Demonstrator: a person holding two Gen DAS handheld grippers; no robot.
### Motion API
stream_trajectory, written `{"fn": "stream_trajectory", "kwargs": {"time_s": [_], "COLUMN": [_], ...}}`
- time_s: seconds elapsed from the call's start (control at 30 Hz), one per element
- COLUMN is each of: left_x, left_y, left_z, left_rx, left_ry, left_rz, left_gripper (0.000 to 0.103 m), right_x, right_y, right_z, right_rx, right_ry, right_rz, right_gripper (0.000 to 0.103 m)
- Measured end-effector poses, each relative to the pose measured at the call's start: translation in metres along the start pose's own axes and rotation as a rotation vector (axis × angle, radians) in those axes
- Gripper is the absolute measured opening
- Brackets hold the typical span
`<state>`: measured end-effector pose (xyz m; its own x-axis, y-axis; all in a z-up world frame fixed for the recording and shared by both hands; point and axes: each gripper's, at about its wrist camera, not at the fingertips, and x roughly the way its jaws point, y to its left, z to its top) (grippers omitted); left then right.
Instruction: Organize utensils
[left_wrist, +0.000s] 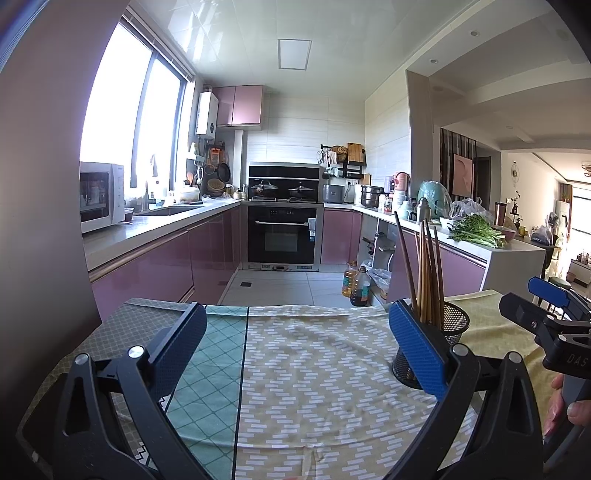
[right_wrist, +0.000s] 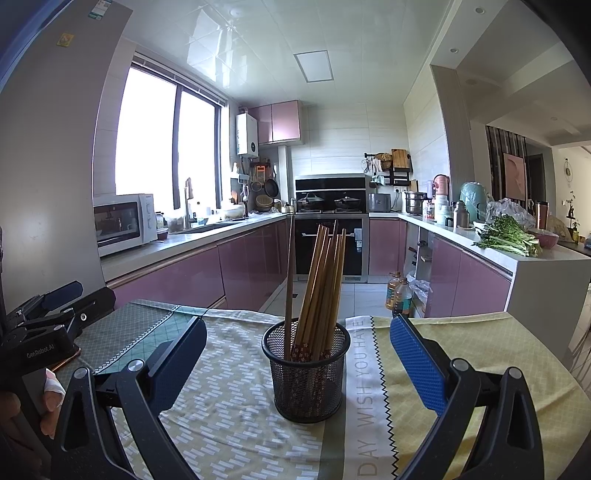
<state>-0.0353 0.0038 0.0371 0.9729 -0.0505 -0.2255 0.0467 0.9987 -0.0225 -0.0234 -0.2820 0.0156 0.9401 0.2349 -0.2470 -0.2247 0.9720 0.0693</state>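
Observation:
A black mesh holder stands upright on the cloth-covered table, filled with several wooden chopsticks. My right gripper is open and empty, its fingers to either side of the holder and a little nearer than it. My left gripper is open and empty over bare cloth. In the left wrist view the holder and chopsticks sit just behind the right finger. The right gripper shows at the right edge there; the left gripper shows at the left edge of the right wrist view.
Patterned cloths cover the table. Beyond the far edge are the kitchen floor, pink cabinets, an oven, oil bottles on the floor and a counter with greens.

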Motion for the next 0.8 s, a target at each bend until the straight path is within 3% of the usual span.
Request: {"fn": "stream_trajectory", "kwargs": {"time_s": [0.8], "left_x": [0.0014], "left_y": [-0.0008], "left_z": [-0.0008], "left_rx": [-0.002], "left_ry": [0.003], "left_rz": [-0.003], "left_gripper": [0.097], "right_x": [0.0007], "right_y": [-0.0013], "right_z": [0.0003], "right_rx": [0.003], "right_ry": [0.002], "right_rz": [0.002], "right_gripper": [0.096]}}
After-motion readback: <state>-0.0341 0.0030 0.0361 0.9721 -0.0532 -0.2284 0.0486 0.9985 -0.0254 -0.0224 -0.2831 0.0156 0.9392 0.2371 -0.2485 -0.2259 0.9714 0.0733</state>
